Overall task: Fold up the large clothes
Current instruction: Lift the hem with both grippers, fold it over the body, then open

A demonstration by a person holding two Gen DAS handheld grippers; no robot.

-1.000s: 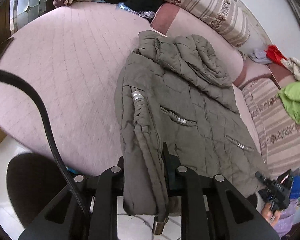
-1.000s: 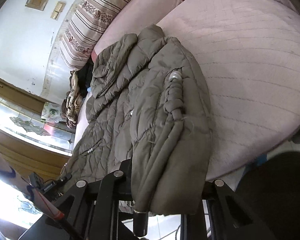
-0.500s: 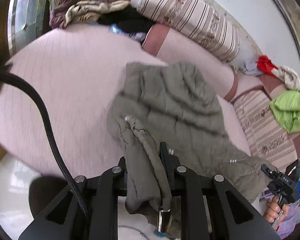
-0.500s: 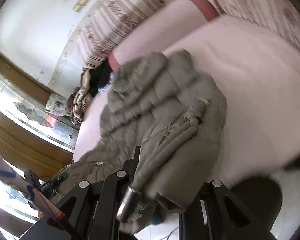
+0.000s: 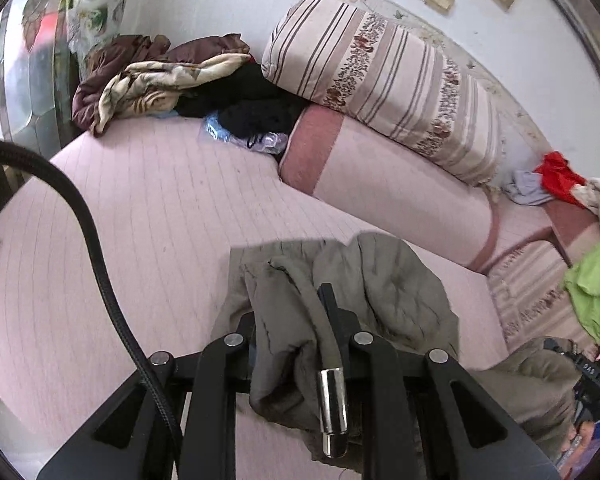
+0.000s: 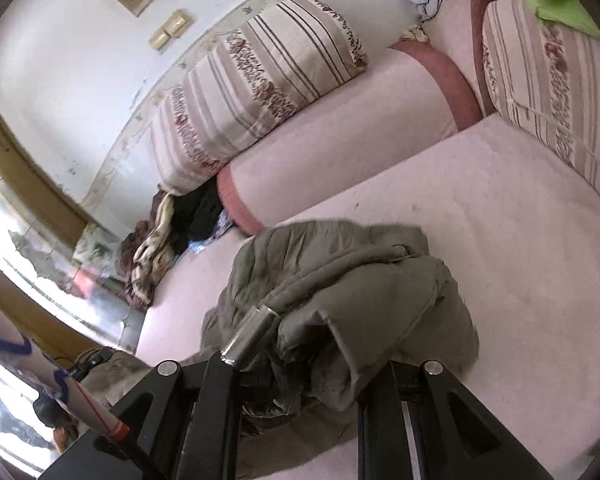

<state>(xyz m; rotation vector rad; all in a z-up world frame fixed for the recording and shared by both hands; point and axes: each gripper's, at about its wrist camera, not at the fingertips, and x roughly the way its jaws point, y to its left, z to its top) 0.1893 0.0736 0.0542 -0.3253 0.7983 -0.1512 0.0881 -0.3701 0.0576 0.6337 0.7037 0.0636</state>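
Both tongs had risen and carried the hem of the olive padded jacket up and toward the pillows since the earlier frame, so the garment no longer lay flat along the bed; it was bunched and doubled over near the bed's front edge. The left tongs were clamped narrow on a bunched hem corner with a drawcord and metal toggle hanging between the arms. The right tongs were likewise pinched on the opposite hem corner.

Probable fault: the thick, slippery padding could slide out of either narrow grip, or the fold could land skewed if one corner led the other.

The bed had a pink quilted cover, with a striped pillow and loose clothes along its far edge, against a white wall.
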